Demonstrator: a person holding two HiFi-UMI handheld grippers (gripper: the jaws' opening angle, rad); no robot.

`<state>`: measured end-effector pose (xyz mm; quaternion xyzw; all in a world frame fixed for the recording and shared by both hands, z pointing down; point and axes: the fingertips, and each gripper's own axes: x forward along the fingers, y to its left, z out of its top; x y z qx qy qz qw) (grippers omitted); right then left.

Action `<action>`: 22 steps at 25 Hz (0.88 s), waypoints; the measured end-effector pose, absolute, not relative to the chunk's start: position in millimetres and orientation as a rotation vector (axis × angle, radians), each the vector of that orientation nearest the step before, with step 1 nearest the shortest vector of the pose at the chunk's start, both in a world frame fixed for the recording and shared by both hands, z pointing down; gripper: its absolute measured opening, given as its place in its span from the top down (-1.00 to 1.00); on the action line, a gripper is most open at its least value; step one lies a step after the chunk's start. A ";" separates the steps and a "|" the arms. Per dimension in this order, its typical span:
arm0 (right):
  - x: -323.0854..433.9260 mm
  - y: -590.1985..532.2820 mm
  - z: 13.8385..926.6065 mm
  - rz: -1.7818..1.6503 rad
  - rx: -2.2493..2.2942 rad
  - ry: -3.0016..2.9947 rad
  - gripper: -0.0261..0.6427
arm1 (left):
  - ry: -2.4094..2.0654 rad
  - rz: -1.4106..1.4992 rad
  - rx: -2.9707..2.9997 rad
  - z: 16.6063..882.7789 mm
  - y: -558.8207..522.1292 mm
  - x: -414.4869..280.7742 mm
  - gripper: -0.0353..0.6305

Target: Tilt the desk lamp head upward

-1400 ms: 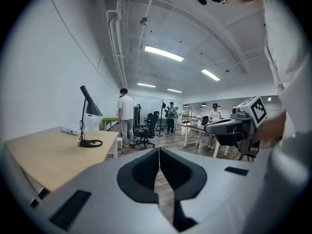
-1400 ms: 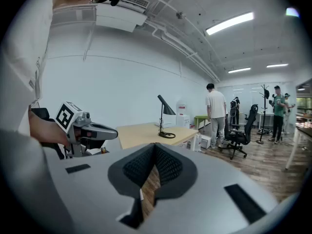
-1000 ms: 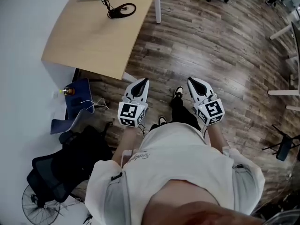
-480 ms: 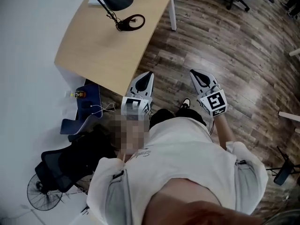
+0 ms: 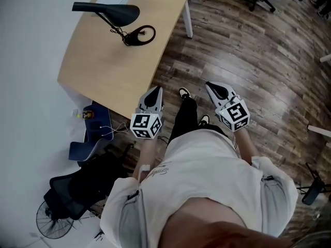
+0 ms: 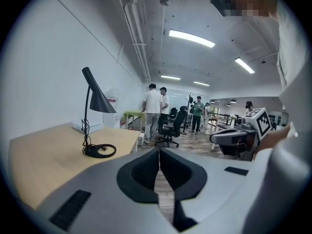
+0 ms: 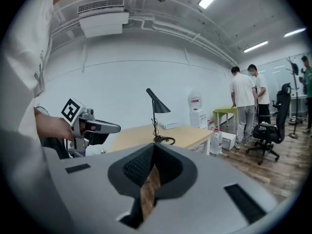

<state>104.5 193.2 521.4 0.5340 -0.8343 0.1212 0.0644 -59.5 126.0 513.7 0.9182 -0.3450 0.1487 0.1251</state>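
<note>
Since half a second ago my black-trousered leg (image 5: 182, 117) has swung forward between the two grippers. The desk (image 5: 103, 68) has slid slightly left and down in the head view, so the whole desk lamp (image 5: 111, 13) shows.

My left gripper (image 5: 154, 93) is clenched on nothing, its jaws meeting in a thin seam. Its tip hangs just past the desk's near edge. My right gripper (image 5: 213, 88) is likewise closed and empty, out over the dark plank floor (image 5: 248, 61).

The lamp stands well apart from both, ahead and to the left of the left gripper, at the desk's far end. In the left gripper view it rises up and left of the jaws. In the right gripper view it stands directly beyond the jaw tips.

It is matte black, with a cone-shaped head (image 6: 99, 104) sloping downward, a thin straight stem and an open ring base (image 5: 139, 35) with cord looped at it. The desktop is smooth pale wood with a white leg (image 5: 186, 20).
</note>
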 end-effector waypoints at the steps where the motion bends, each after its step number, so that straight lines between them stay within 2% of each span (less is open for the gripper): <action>1: 106.4 186.8 524.6 0.380 1.605 -2.512 0.94 | -1.006 0.432 2.680 516.0 118.1 -55.2 0.84; 10: 122.7 91.7 513.4 0.300 1.504 -2.512 0.94 | -1.026 0.429 2.723 522.4 20.2 -24.0 0.84; 22: 85.0 -61.9 502.6 0.291 1.431 -2.574 0.94 | -1.061 0.448 2.747 525.7 -105.8 -49.2 0.84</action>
